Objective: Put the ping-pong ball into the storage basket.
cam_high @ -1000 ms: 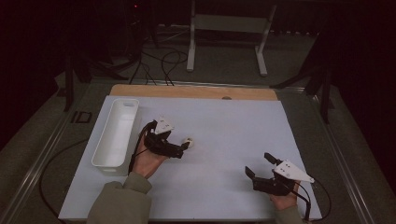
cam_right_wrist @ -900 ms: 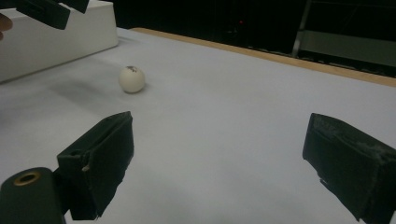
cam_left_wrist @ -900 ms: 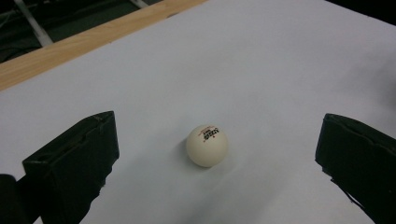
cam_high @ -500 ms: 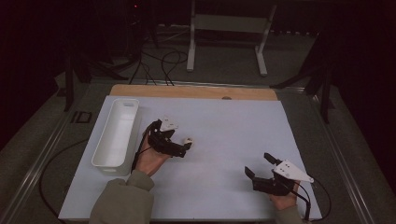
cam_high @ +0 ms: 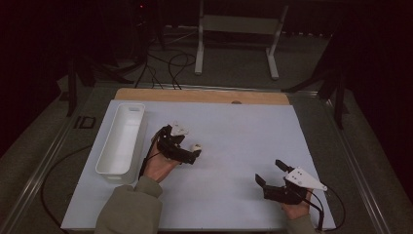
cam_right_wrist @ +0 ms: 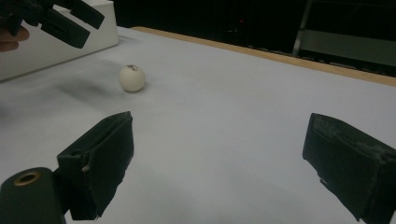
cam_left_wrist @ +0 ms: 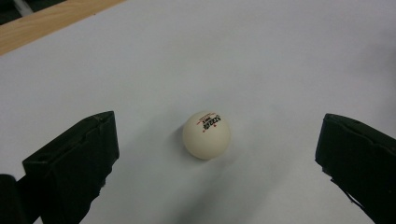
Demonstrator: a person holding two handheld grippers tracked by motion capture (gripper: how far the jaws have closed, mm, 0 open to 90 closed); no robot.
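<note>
A white ball (cam_left_wrist: pixel 206 135) sits on the pale counter (cam_high: pixel 234 126), centred between the wide-spread jaws of the left gripper (cam_left_wrist: pixel 217 154), which touches it on neither side. Small red and black print shows on the top of the ball. In the high view the left gripper (cam_high: pixel 191 152) lies just right of a long white tray (cam_high: pixel 122 139) that stands near the counter's left edge, with the ball (cam_high: pixel 196 146) at the jaw tips and the left hand (cam_high: pixel 158 163) reaching in from below under an olive sleeve (cam_high: pixel 129 212). The right gripper (cam_high: pixel 269 174) rests well apart near the counter's lower right corner, its jaws likewise spread and holding nothing, a grey three-cornered plate (cam_high: pixel 304 179) on top of it. From the right gripper (cam_right_wrist: pixel 217 154) the ball (cam_right_wrist: pixel 132 77) appears farther off on the counter, with the left gripper's black jaws just beside it and the tray's white wall (cam_right_wrist: pixel 56 53) behind. A wooden strip (cam_high: pixel 199 95) borders the counter's far edge.
</note>
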